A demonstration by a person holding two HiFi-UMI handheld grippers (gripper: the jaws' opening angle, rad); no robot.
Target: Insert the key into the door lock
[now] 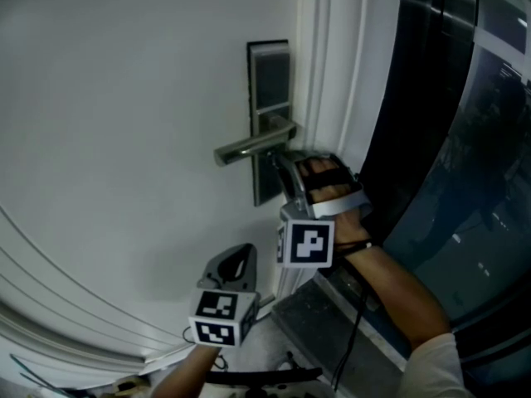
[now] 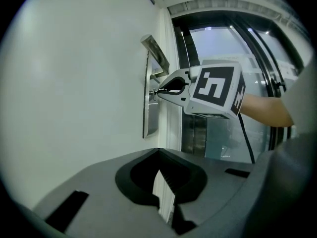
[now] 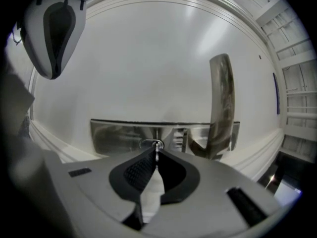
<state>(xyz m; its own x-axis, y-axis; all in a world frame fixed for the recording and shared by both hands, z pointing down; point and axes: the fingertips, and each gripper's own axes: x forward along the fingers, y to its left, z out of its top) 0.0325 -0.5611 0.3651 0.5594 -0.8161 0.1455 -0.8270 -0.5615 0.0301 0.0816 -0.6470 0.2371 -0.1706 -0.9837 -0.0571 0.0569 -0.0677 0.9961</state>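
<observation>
A tall metal lock plate (image 1: 267,114) with a lever handle (image 1: 249,146) sits on the white door (image 1: 124,139). My right gripper (image 1: 278,157) is just under the handle, its jaws pressed together on a small metal key (image 3: 157,148). The key's tip is at the round keyhole (image 3: 151,144) in the plate (image 3: 119,135). The handle (image 3: 221,103) stands to the right of it in the right gripper view. My left gripper (image 1: 241,257) hangs lower and to the left, off the door, shut with nothing held. From the left gripper view, the right gripper (image 2: 163,90) touches the plate (image 2: 150,113).
The white door frame (image 1: 332,73) runs down right of the lock, with dark glass panels (image 1: 465,139) beyond it. A person's forearm (image 1: 398,288) reaches up from the lower right, with a black cable (image 1: 353,338) hanging under it. Curved mouldings (image 1: 75,305) cross the door's lower left.
</observation>
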